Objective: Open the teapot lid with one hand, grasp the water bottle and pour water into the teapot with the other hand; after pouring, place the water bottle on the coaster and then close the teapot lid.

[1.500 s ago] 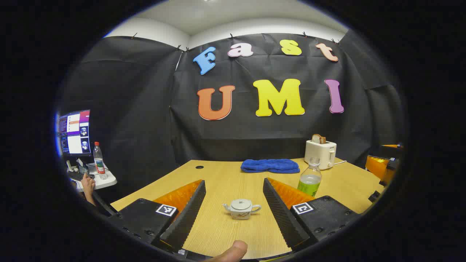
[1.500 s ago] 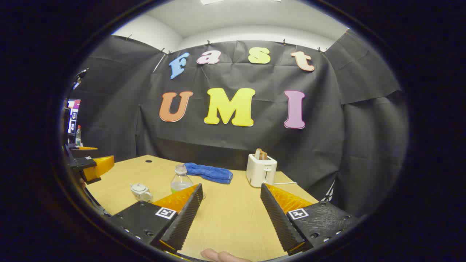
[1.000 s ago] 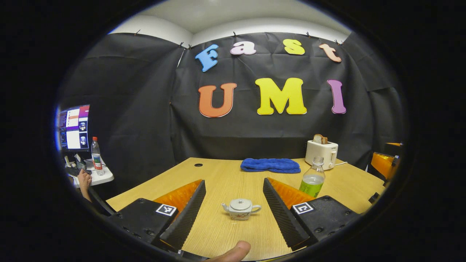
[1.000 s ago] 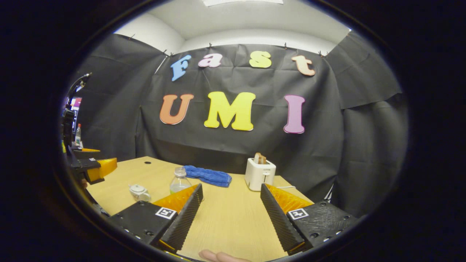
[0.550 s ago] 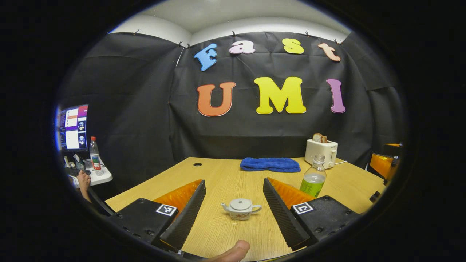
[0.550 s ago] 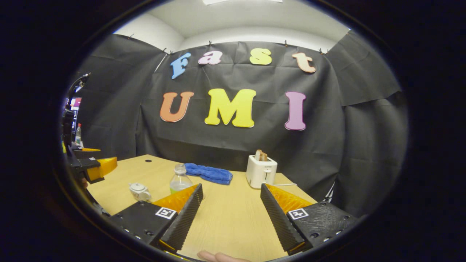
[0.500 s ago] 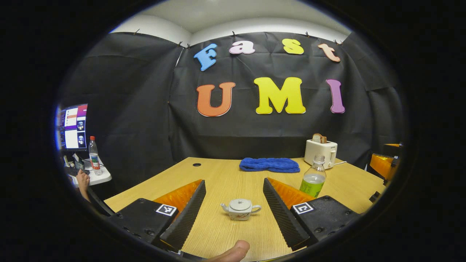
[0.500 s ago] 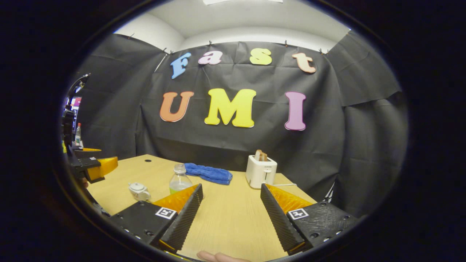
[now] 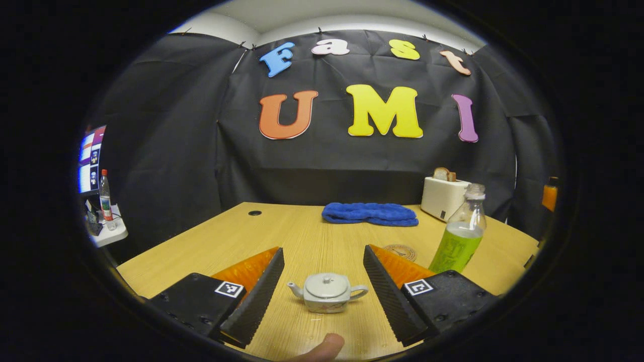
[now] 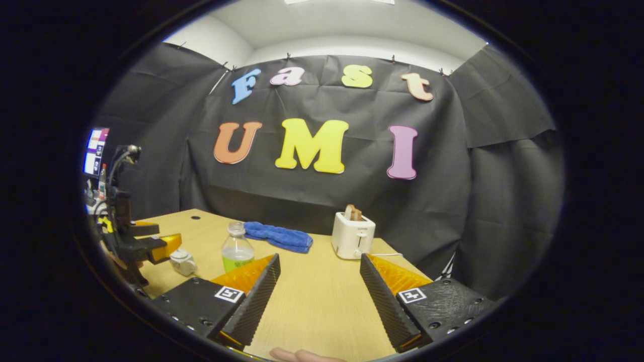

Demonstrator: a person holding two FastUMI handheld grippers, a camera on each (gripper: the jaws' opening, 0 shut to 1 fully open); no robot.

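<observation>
A small white teapot (image 9: 327, 292) with its lid (image 9: 322, 285) on stands on the wooden table (image 9: 302, 236). It sits low between the spread fingers of my left gripper (image 9: 322, 250), which is open and not touching it. A clear water bottle (image 9: 459, 236) with green liquid and a green label stands uncapped to the right. A round coaster (image 9: 401, 251) lies just left of it. In the right gripper view the bottle (image 10: 237, 249) stands left of my open, empty right gripper (image 10: 318, 257). Farther left the left gripper (image 10: 151, 244) hovers by the teapot (image 10: 182, 261).
A blue towel (image 9: 370, 213) lies at the back of the table, with a white toaster (image 9: 443, 197) holding toast to its right. Off the table's left side are a monitor (image 9: 88, 161) and a red-capped bottle (image 9: 104, 198). A thumb tip (image 9: 322, 347) shows below.
My left gripper has moved forward and lower toward the teapot, which now looks larger between its fingers. The coaster has come into sight. My right gripper has shifted only slightly.
</observation>
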